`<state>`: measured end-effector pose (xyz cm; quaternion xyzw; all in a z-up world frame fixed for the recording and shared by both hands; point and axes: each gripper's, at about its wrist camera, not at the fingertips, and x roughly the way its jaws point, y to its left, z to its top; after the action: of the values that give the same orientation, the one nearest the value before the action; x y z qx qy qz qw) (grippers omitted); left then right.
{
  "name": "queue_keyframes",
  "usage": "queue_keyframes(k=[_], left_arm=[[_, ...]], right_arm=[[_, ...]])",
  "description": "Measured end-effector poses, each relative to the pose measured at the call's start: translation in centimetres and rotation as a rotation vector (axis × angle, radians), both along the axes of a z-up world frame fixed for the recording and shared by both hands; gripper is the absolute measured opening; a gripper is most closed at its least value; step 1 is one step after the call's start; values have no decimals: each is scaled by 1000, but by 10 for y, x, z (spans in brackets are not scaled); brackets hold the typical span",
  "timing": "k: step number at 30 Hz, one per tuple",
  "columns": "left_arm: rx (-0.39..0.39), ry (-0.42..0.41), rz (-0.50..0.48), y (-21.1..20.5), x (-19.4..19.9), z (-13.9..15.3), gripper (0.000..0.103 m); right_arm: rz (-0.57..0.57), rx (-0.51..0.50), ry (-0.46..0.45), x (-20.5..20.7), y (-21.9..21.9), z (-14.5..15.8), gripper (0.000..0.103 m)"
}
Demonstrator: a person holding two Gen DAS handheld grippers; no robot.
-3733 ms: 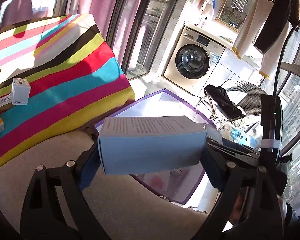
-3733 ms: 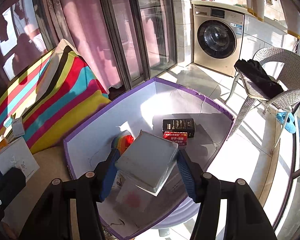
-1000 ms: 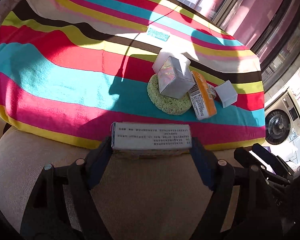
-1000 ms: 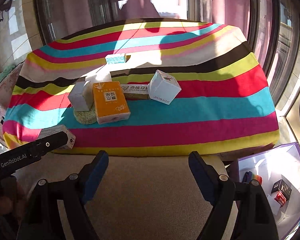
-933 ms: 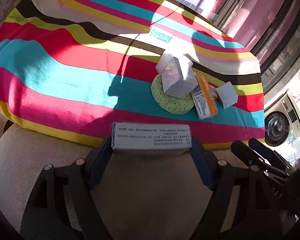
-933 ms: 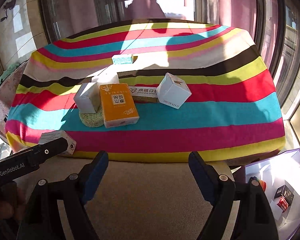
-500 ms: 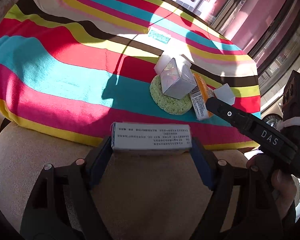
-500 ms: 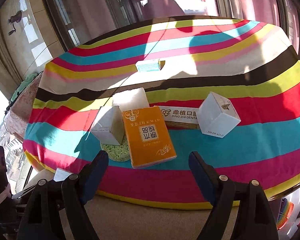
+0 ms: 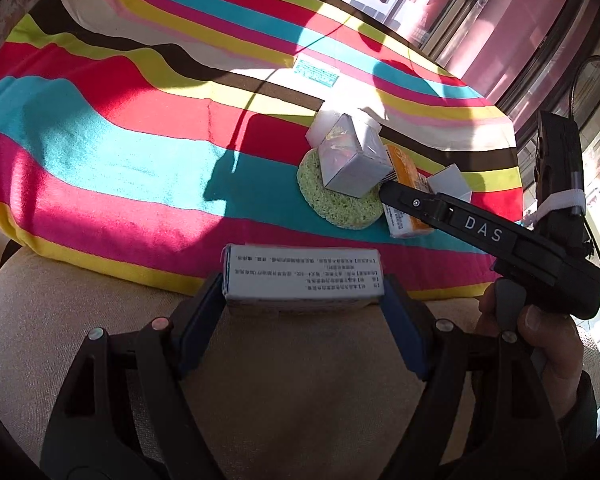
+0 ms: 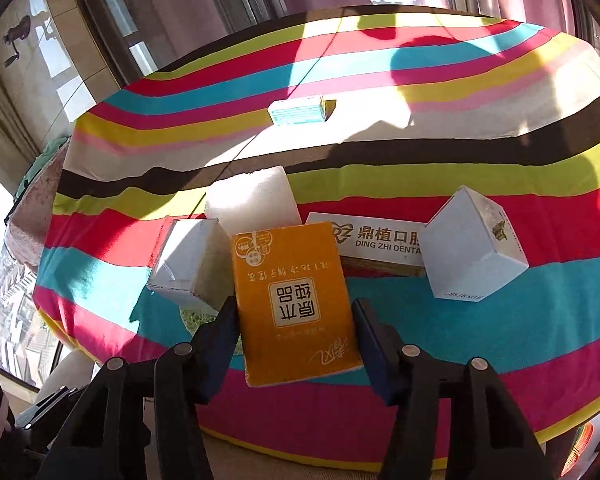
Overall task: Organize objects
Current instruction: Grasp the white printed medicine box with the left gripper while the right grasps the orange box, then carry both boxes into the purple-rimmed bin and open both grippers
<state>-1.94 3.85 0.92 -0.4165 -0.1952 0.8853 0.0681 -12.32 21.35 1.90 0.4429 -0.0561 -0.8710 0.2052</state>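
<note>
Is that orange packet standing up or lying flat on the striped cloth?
Lying flat: the orange packet rests with its broad printed face up on the striped cloth, between the right hand-held gripper's closing jaws.

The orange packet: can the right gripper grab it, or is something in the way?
Probably yes. The right gripper already has its jaws, which have just been closing, on either side of the orange packet, apparently touching it. The grey box sits close on one side, but doesn't block it.

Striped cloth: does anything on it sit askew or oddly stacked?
Yes. A small white box sits tilted, half on a green sponge and leaning against a white block. The other white box is also cocked on an edge.
</note>
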Motion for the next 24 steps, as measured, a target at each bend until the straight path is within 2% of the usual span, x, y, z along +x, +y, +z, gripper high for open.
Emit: queue_keyframes(k=[9, 24], left_arm=[[-29, 63, -46, 12, 14, 13, 80], [-124, 92, -132, 51, 32, 27, 80]], right_arm=[[-63, -3, 80, 32, 19, 16, 53], [-166, -3, 120, 99, 58, 31, 53]])
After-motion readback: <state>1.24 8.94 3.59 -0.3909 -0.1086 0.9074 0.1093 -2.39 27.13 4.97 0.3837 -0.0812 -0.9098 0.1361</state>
